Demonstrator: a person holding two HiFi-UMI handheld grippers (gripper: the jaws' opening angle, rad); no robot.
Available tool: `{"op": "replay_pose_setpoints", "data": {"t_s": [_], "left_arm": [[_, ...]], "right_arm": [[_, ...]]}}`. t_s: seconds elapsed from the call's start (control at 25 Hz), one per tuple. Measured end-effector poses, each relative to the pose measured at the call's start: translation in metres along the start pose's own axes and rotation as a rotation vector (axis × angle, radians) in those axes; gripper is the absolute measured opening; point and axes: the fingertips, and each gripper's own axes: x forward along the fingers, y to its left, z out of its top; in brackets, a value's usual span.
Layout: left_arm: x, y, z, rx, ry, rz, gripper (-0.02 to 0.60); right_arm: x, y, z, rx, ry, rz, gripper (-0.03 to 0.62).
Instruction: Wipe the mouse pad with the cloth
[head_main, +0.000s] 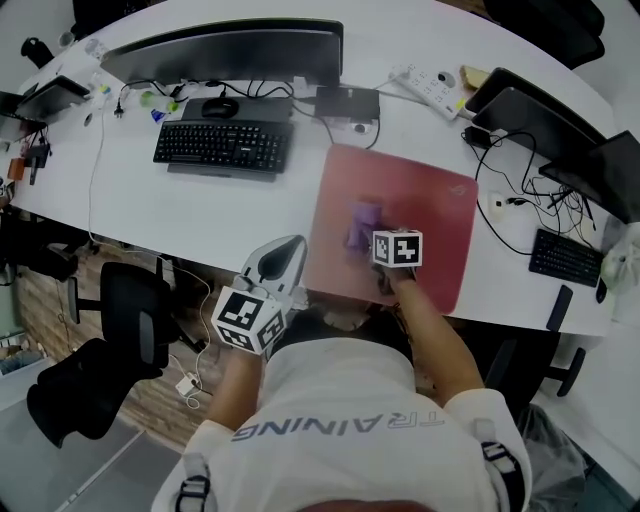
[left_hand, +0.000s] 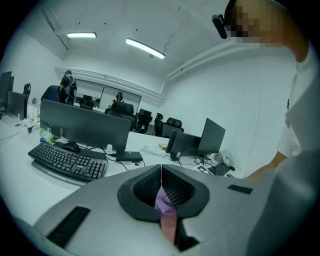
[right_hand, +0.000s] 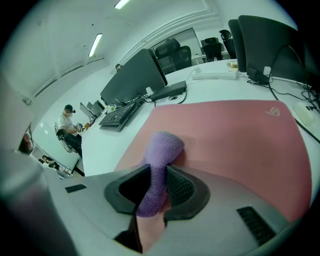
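**Caution: pad shift and cloth slip**

Your right gripper (right_hand: 157, 172) has its fingers clenched on the purple cloth (right_hand: 161, 150), which rests bunched on the red pad (right_hand: 235, 135). Your left gripper (left_hand: 161, 167) is closed on nothing, back at the desk (head_main: 200, 215) edge. With nothing bracing the pad, a hard stroke may slide it. A bunched cloth wipes little and may pull free.

Legible writing: "TRAINING" on the shirt (head_main: 340, 400). The pad's corner logo is unreadable.

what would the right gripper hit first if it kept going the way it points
Probably the pad: the right gripper, shut on the cloth, points low across it. Depth is unclear.
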Motion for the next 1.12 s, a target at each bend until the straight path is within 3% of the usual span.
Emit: {"op": "replay_pose_setpoints", "data": {"t_s": [1.12], "left_arm": [[0.107,-0.173,-0.001,0.076,0.015,-0.134,0.032]], "right_arm": [[-0.125,-0.200,-0.040,0.119,-0.066,-0.081,0.114]]}}
